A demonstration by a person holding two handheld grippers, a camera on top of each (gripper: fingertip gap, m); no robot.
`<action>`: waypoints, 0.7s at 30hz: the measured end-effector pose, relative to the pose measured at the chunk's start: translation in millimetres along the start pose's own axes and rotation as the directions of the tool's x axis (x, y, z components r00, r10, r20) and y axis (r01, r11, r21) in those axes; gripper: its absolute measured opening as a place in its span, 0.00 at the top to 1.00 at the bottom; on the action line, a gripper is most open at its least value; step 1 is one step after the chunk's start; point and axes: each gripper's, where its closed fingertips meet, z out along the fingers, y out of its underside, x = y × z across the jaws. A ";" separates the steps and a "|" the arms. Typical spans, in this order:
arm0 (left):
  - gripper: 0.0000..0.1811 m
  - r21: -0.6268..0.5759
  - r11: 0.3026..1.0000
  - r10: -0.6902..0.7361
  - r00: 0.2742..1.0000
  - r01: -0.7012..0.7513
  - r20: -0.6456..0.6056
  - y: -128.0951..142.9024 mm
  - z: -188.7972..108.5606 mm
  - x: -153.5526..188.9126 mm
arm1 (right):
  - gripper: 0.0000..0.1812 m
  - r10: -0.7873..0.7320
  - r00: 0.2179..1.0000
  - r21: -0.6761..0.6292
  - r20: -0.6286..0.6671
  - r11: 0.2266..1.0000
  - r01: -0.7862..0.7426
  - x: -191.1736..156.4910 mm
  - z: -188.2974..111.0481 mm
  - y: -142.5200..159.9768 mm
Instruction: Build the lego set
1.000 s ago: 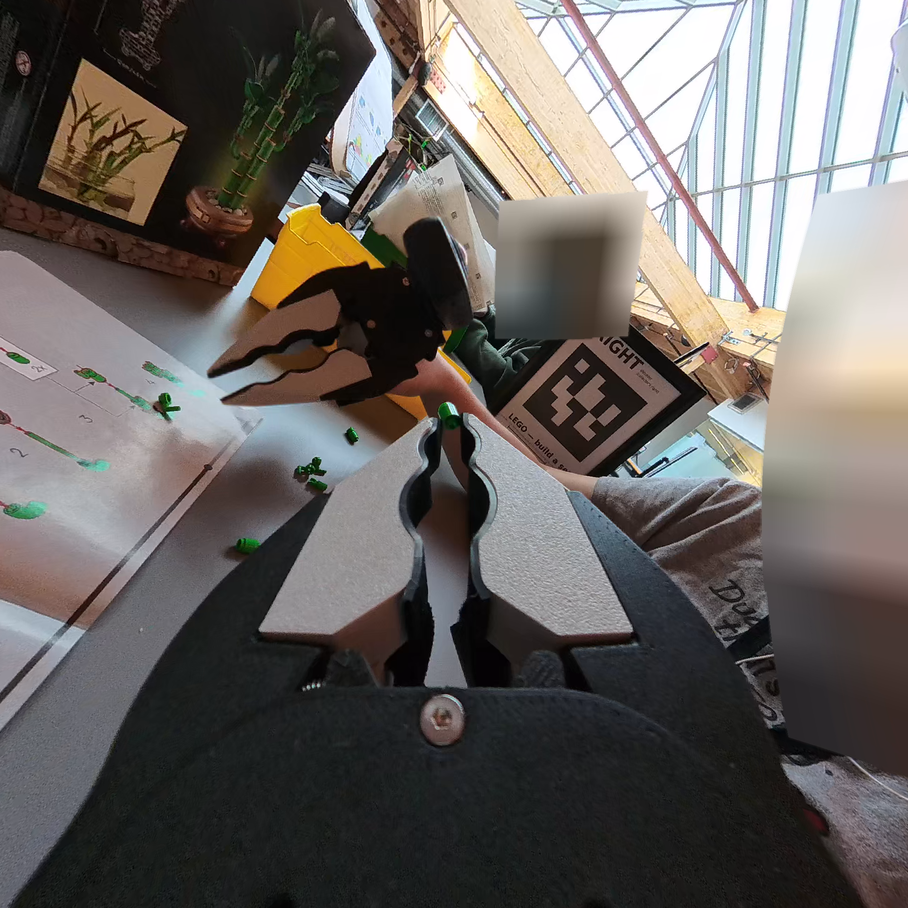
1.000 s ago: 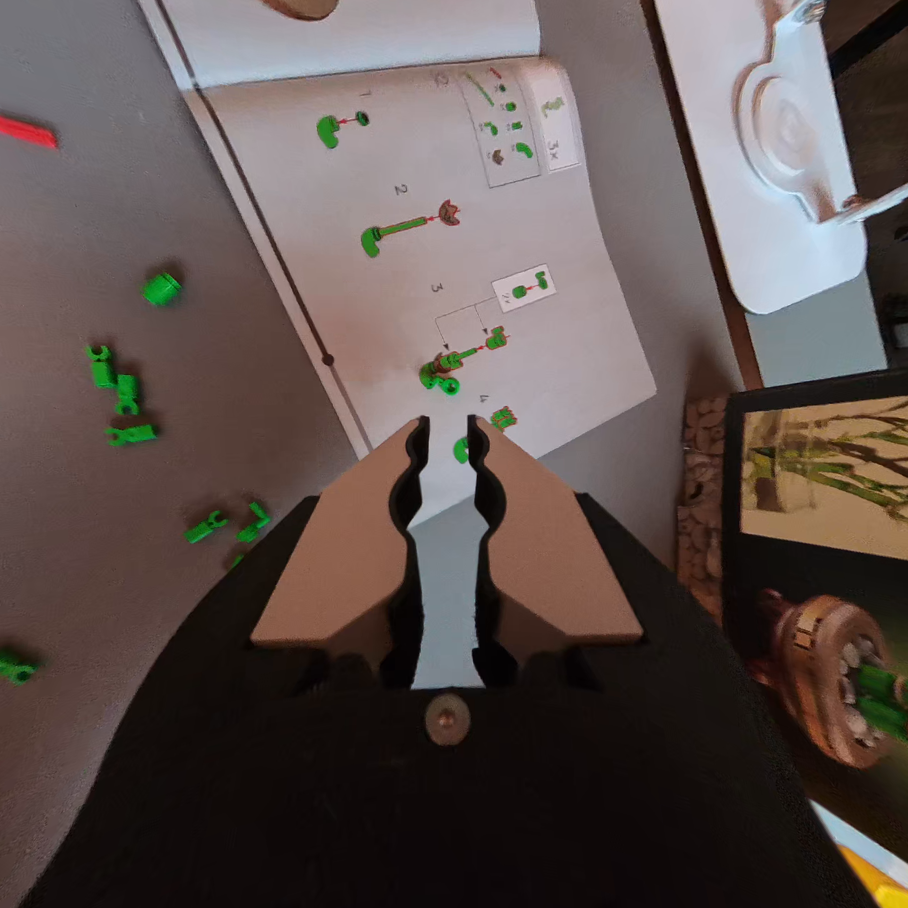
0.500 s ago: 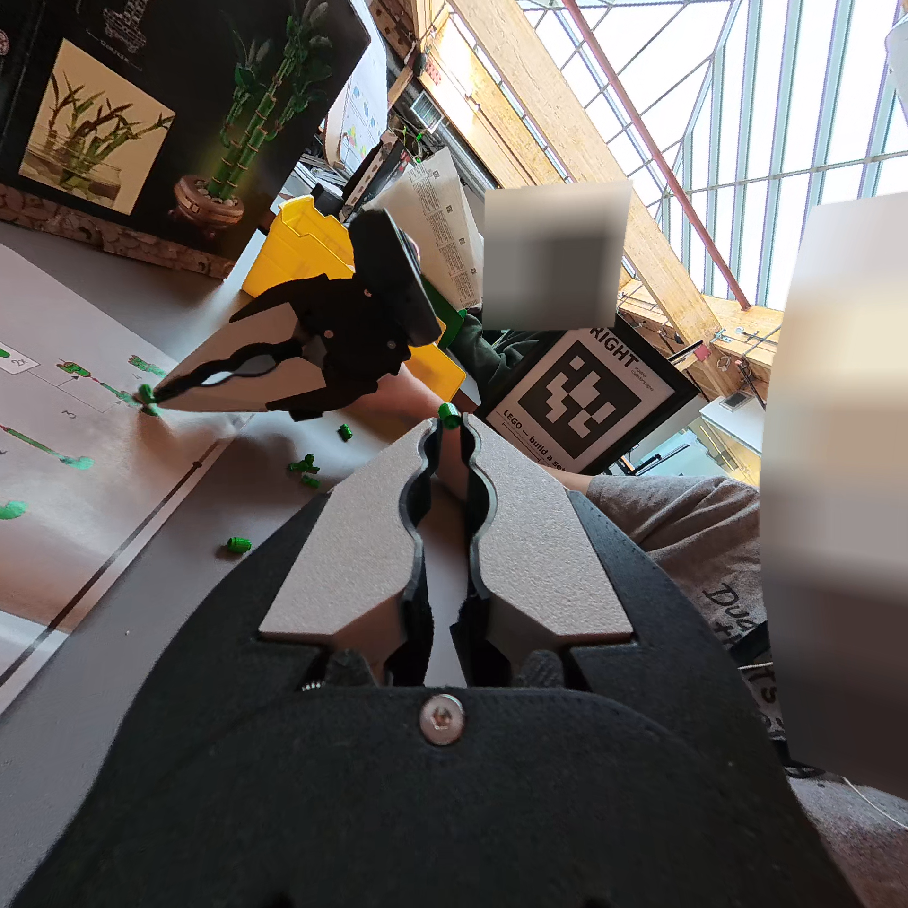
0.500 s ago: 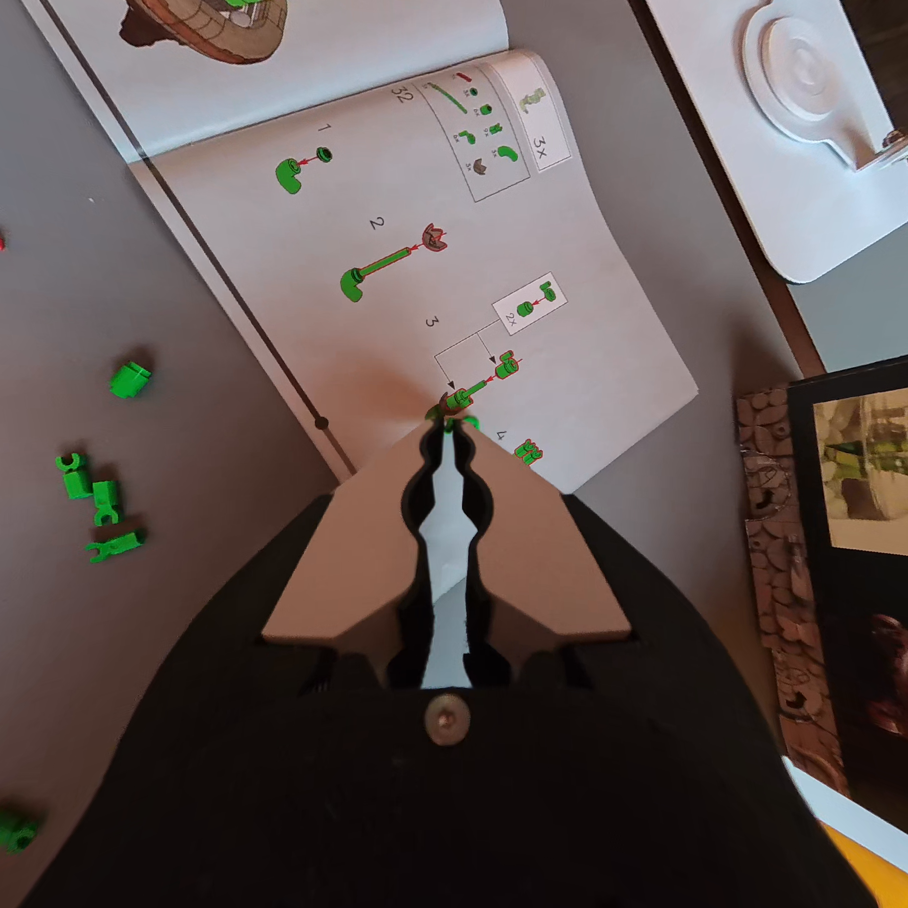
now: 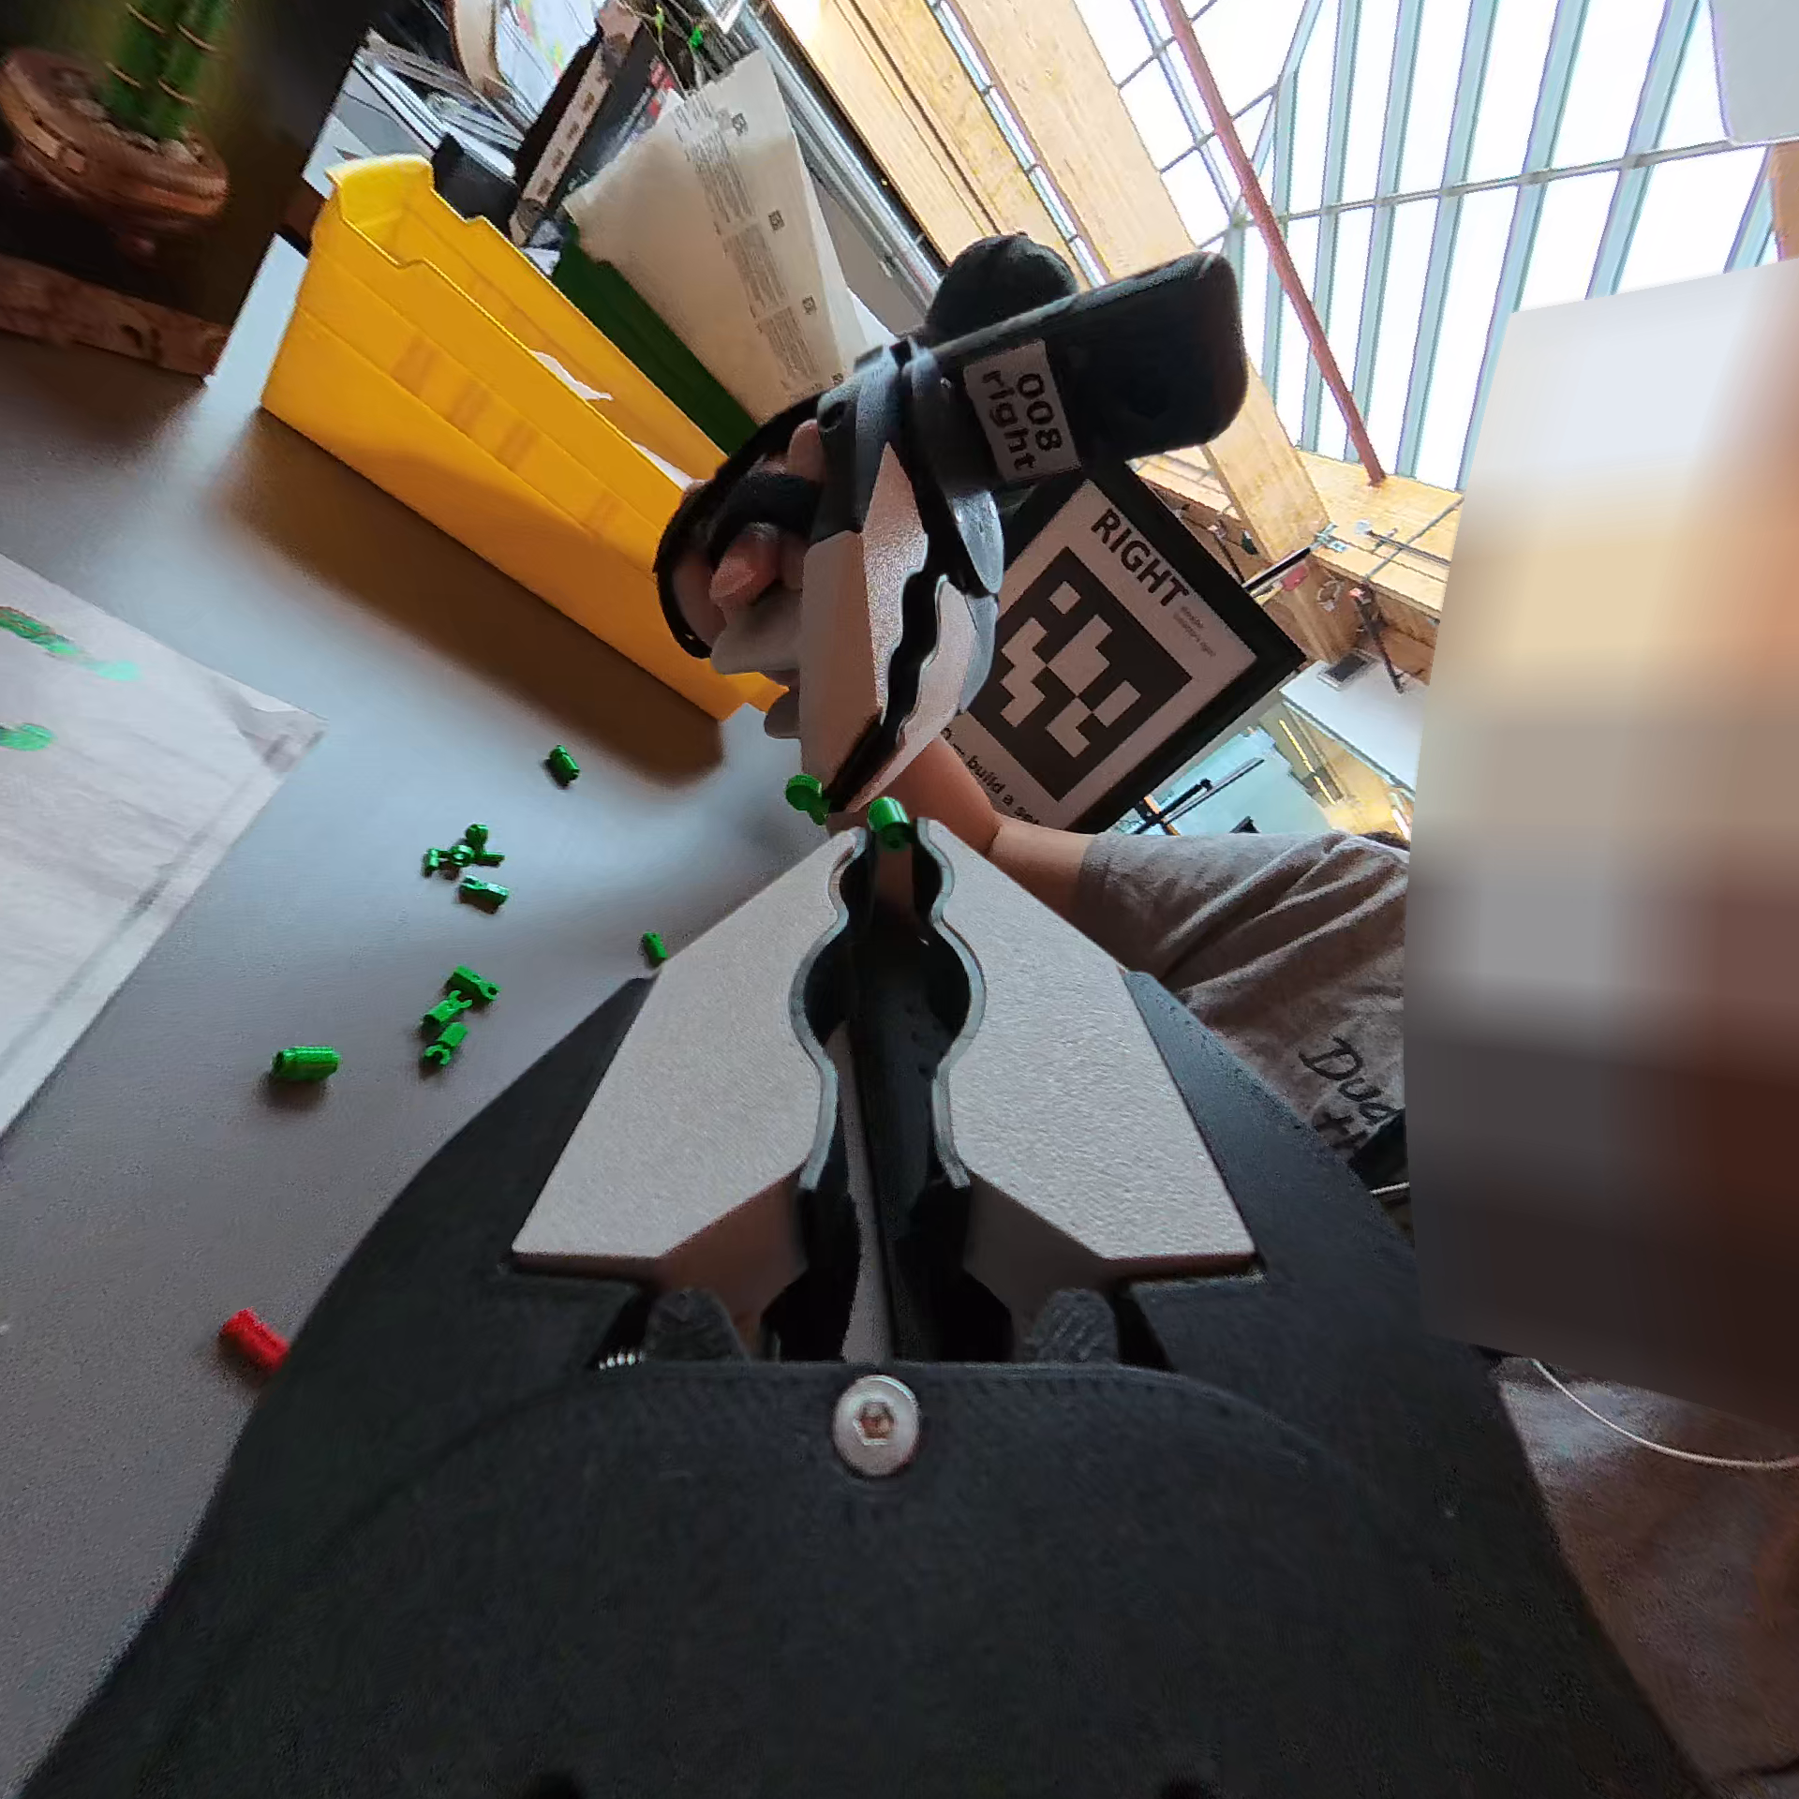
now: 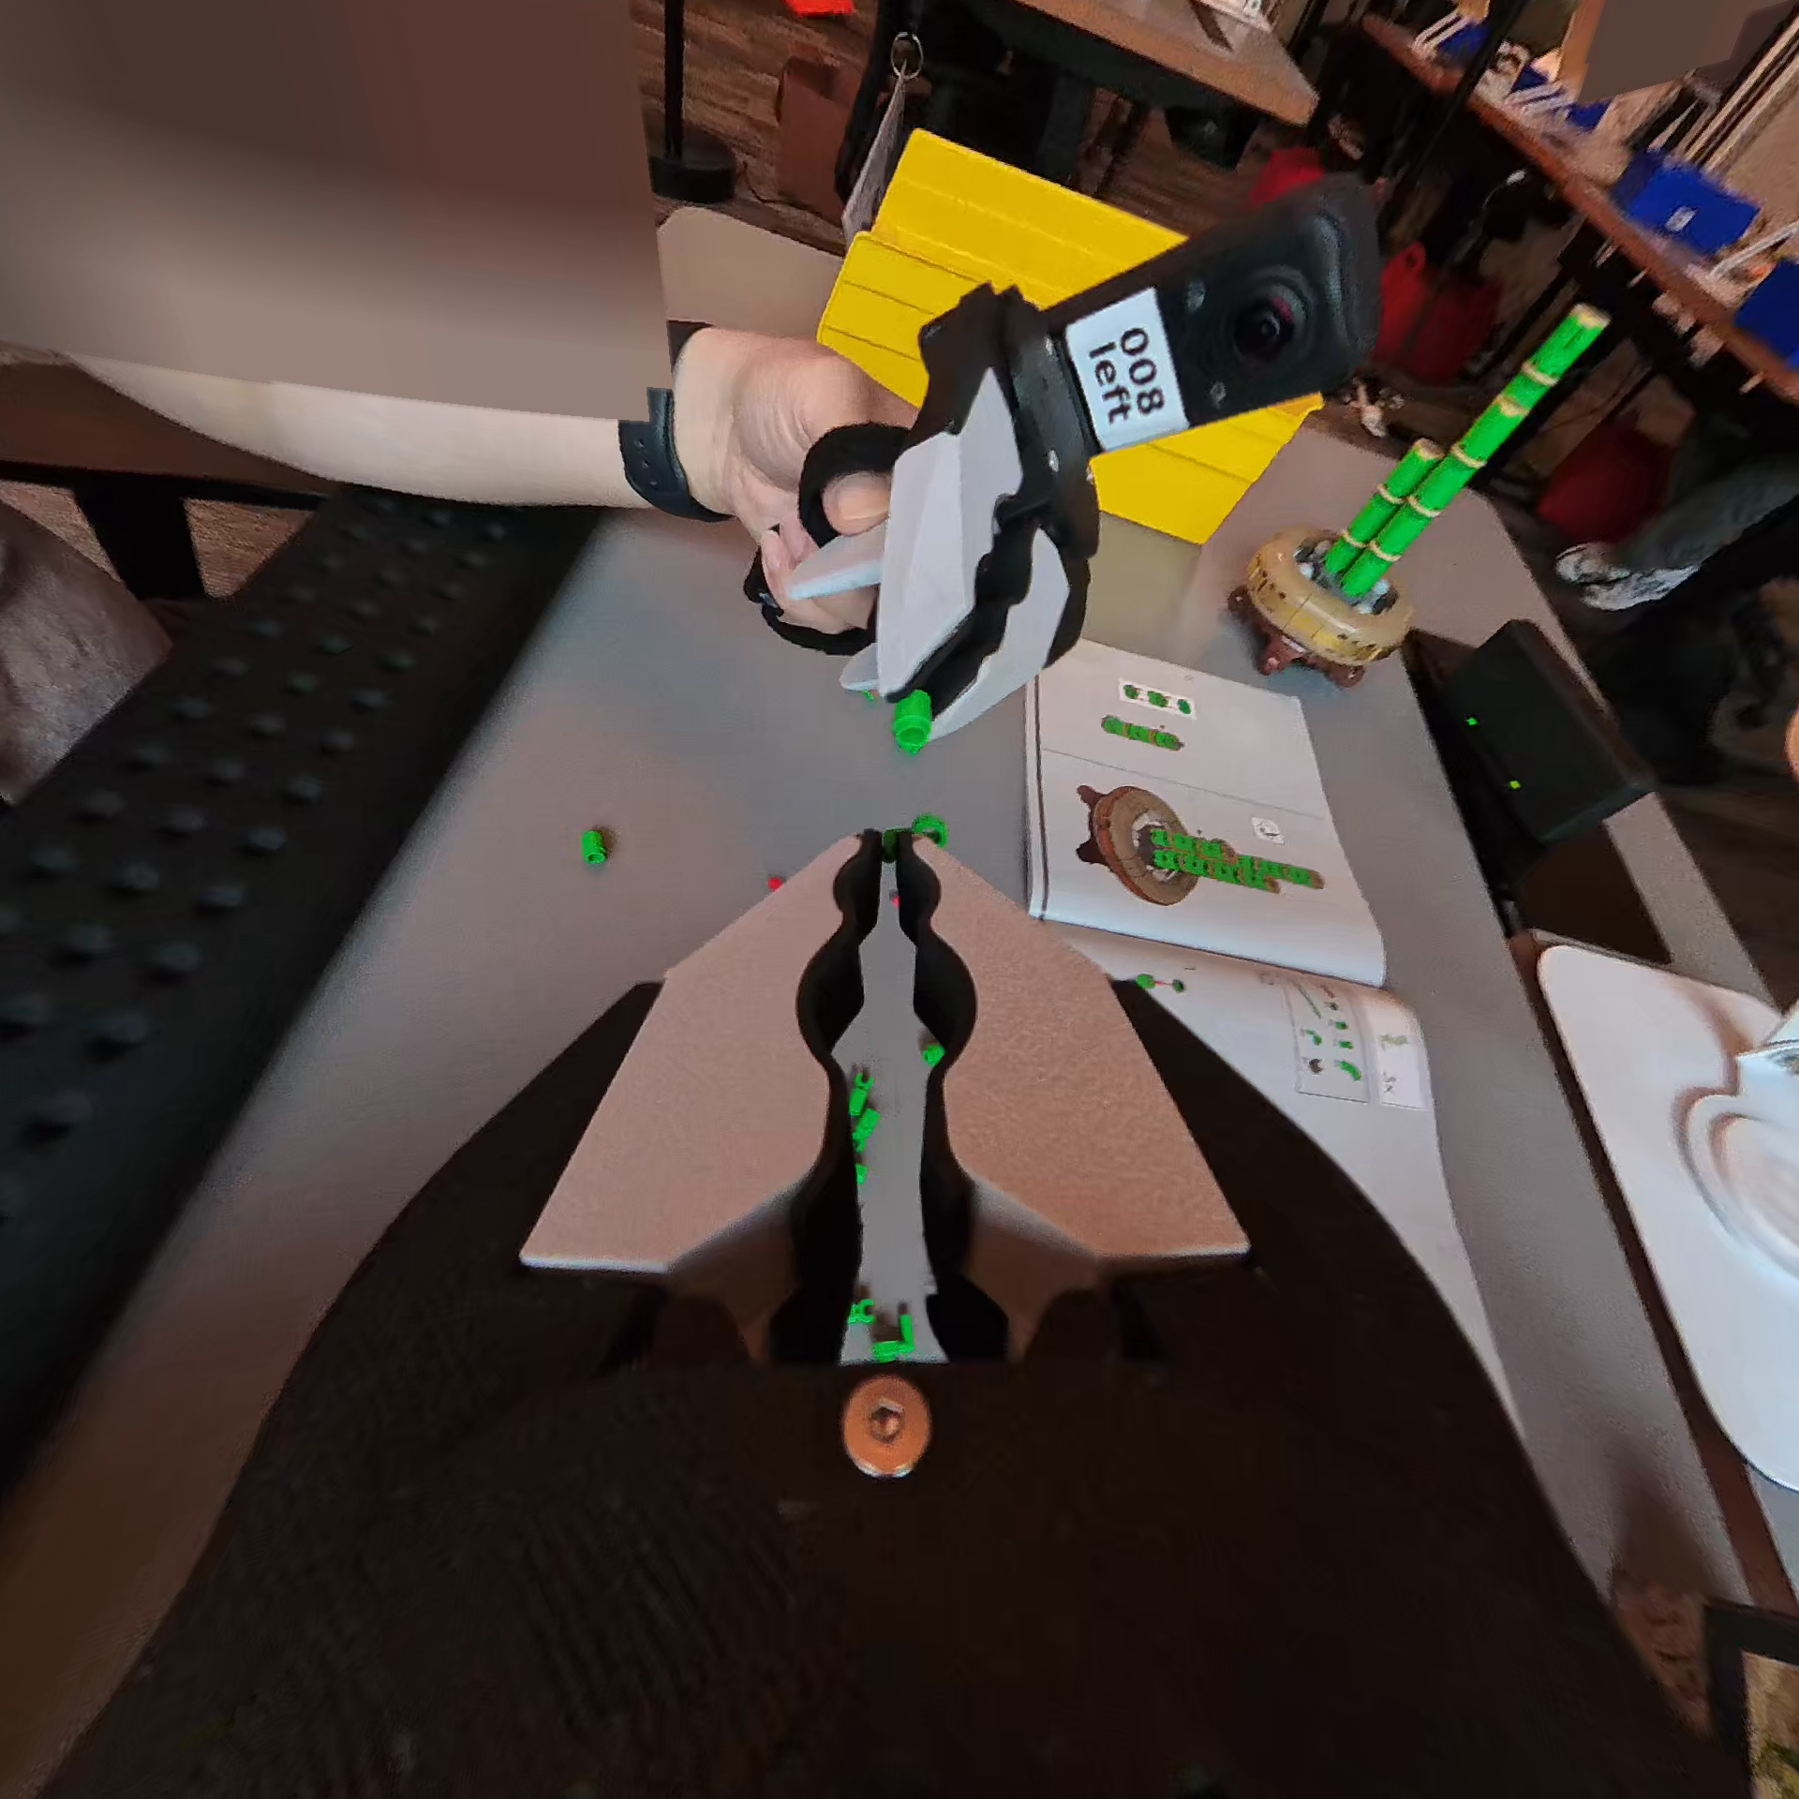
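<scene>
Your left tongs [image 5: 881, 839] and right tongs [image 6: 894, 845] meet tip to tip above the grey surface [image 6: 545, 876], each pinching a green piece [image 5: 888, 821].

Two grippers: left [image 5: 888, 845], right [image 5: 845, 790], each pinching one green piece [image 5: 888, 820] [image 5: 804, 792]. Loose green pieces on table, left of frame: about nine (some clustered, count uncertain) [image 5: 304, 1063]. Red piece, lower left: one [image 5: 251, 1340]. Yellow bin, upper left: one [image 5: 467, 409]. Booklet: one [image 6: 1197, 827]. Bamboo model, upper right: one [image 6: 1363, 565].
</scene>
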 end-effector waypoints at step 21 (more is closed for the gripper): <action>0.98 0.029 0.996 -0.078 0.981 0.085 -0.179 -3.4 5.0 18.1 | 1.00 -0.083 0.996 0.179 0.017 0.981 0.078 -12.6 -6.7 -34.9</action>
